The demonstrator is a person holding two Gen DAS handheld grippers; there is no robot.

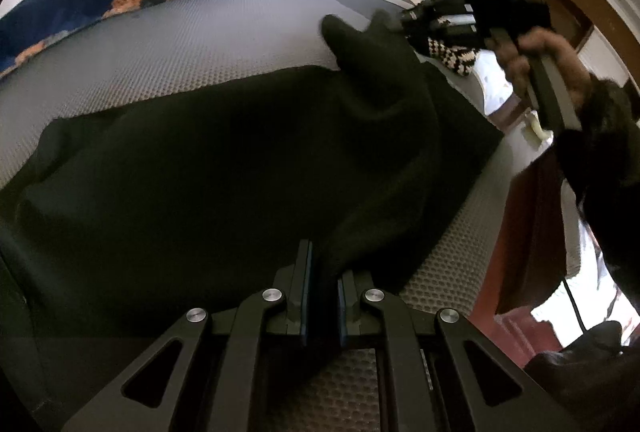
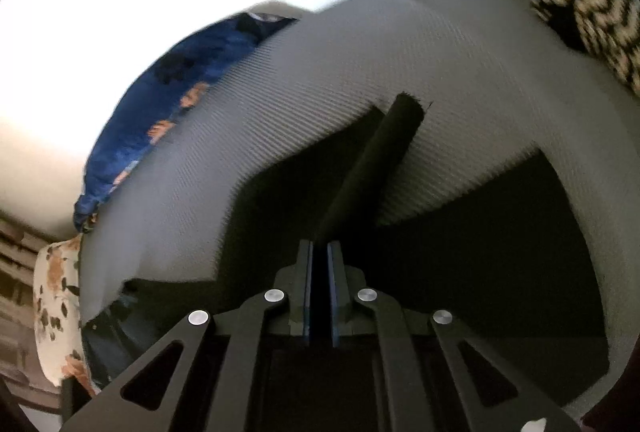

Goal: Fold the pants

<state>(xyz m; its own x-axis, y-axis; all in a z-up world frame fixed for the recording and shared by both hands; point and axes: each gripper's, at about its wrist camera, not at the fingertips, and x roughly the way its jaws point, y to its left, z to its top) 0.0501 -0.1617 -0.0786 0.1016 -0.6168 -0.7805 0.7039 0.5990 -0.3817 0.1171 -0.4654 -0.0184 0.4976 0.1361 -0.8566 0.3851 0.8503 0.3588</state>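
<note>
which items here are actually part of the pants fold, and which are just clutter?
In the job:
- black pants, spread on the grey mattress
- left gripper, jaws shut on the fabric
- right gripper, jaws shut on a strip of the pants

Lying about:
- blue floral bedding
- black-and-white patterned cloth

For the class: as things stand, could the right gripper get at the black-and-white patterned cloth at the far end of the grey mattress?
Probably not at once. The right gripper is shut on the black pants, so it would have to let go first. Otherwise the grey mattress between it and the patterned cloth looks bare.
</note>
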